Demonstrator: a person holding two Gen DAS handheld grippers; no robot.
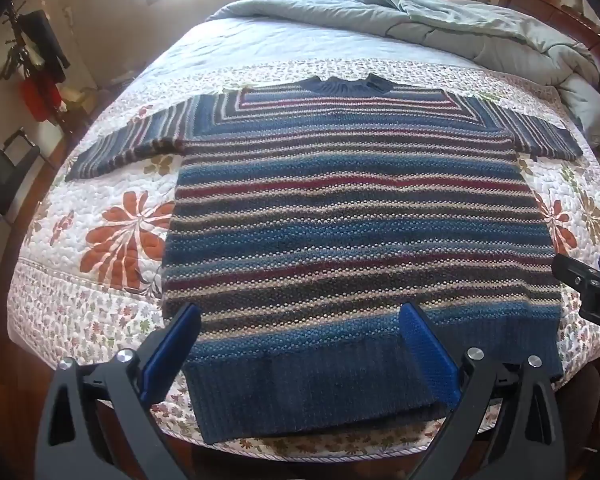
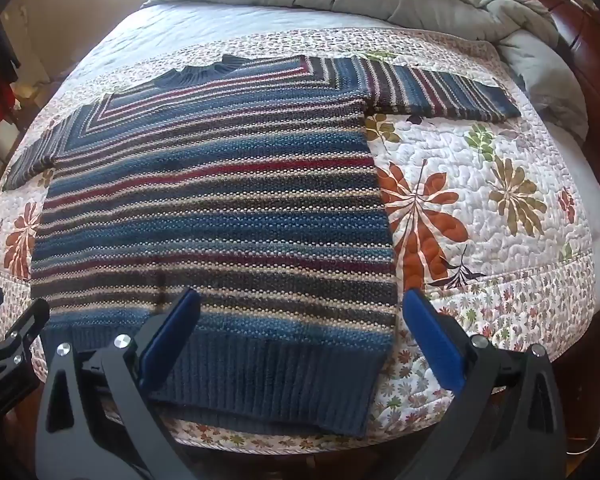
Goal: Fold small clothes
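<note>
A striped knit sweater [image 1: 356,216] in blue, red, beige and dark bands lies flat on the bed, sleeves spread out, collar at the far side and ribbed blue hem nearest me. It also shows in the right wrist view [image 2: 220,208]. My left gripper [image 1: 300,320] is open and empty, hovering above the hem near its left part. My right gripper [image 2: 300,308] is open and empty, above the hem's right corner. The right gripper shows at the right edge of the left wrist view [image 1: 592,284]; the left gripper shows at the left edge of the right wrist view [image 2: 8,328].
The sweater rests on a white floral quilt [image 1: 100,248] over the bed. A rumpled grey-green duvet [image 1: 480,28] lies at the head end. A dark wooden bed frame [image 2: 580,16] runs along the right. A coat stand with clothes [image 1: 36,64] stands left of the bed.
</note>
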